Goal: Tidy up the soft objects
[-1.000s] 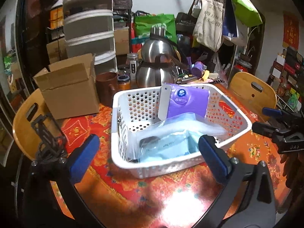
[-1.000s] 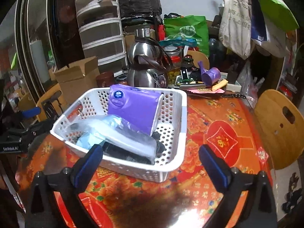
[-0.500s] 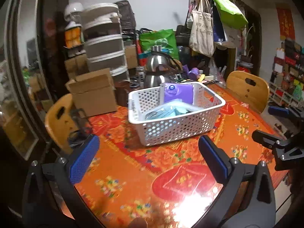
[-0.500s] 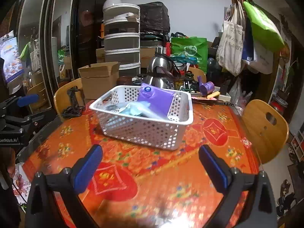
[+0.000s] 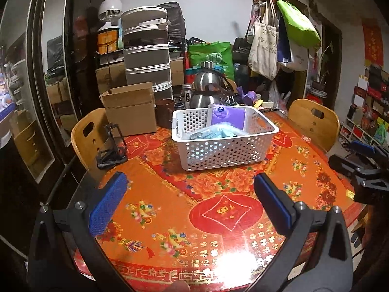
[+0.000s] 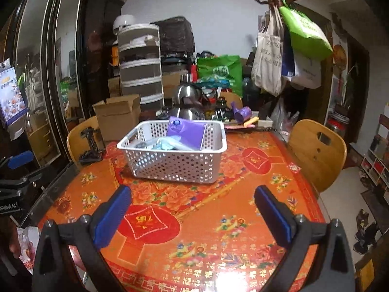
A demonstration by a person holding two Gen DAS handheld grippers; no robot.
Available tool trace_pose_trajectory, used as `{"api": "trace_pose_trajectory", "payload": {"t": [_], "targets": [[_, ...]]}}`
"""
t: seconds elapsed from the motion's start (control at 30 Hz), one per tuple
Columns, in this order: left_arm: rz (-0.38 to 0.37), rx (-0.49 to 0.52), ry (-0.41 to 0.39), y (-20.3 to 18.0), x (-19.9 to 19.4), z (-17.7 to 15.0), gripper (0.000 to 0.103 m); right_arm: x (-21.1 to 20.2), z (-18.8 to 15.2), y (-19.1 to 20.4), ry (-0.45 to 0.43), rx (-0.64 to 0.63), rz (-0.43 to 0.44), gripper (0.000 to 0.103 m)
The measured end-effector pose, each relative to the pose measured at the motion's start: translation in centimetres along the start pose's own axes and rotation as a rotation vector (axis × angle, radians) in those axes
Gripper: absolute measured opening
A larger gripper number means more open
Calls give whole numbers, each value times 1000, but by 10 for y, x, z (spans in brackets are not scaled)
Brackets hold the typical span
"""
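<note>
**Both grippers back away from the filled basket**

Pulled back over the last second, both grippers now sit well apart from the basket, which had filled each view and now looks small and far off. Judging by that retreat and the load inside, the placing looks finished and the task is at or near its end.

Left wrist view: the left gripper (image 5: 189, 206) hovers above the orange tablecloth (image 5: 226, 209) with its blue pads (image 5: 108, 206) spread wide, holding and touching nothing. The white basket (image 5: 223, 149) stands at 12 o'clock from the fingers, near the table's middle. Inside it a purple tissue pack (image 5: 227, 118) leans upright at the back, with a pale blue soft packet (image 5: 216, 132) lying in front. A cardboard box (image 5: 131, 112) sits at 10 o'clock and a steel kettle (image 5: 206, 90) behind the basket. The right gripper shows at 3 o'clock, at the frame edge.

Right wrist view: the right gripper (image 6: 192, 215) is likewise wide apart and empty, pads clear of the cloth. The basket is at 12 o'clock, slightly left, the purple pack against its far right side. No soft item lies loose on the cloth in either view.
</note>
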State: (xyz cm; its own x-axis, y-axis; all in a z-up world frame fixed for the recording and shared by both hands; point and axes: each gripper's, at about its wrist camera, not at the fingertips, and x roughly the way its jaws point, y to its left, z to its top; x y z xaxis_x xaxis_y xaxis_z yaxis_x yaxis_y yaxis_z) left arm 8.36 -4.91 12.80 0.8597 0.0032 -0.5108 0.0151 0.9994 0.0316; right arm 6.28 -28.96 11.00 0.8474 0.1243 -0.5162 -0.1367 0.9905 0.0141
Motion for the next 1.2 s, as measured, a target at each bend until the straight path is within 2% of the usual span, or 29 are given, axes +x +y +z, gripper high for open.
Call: {"api": "trace_pose_trajectory", "payload": {"t": [0.17,0.37,1.2], "targets": [[-25,-10,30,-3,19,6,103,14,0,2,53,-6,9,102],[-27,1,54,-9,37,10,103,24,-4,9,72,-23,11,102],[-39,-12,64,-5,42,7,103,32,-10,11,93,-16,19,102]]}}
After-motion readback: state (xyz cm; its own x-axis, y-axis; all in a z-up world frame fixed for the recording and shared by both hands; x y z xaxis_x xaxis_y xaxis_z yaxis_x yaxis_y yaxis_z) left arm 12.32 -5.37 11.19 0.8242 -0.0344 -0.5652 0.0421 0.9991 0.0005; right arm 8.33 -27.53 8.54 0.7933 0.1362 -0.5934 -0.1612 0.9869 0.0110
